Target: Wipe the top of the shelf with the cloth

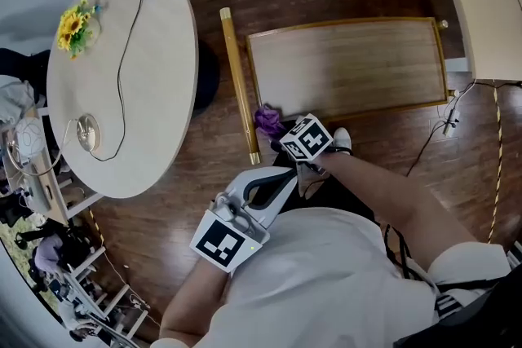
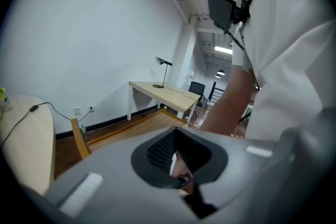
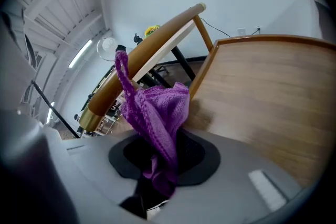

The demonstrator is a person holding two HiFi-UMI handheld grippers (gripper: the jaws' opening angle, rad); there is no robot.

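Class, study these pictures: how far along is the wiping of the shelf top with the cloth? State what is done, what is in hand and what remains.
Done: the purple cloth is picked up, clamped in the right gripper's jaws.
In hand: the cloth hangs by a corner of the wooden shelf top; contact cannot be judged.
Left: the wipe across the top. The left gripper sits near the body, jaws together, empty.

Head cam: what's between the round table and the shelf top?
A wooden rail with brass ends, alongside the shelf top's left edge, over bare floor; head view shows it. The right gripper holds the cloth by the rail's near end.
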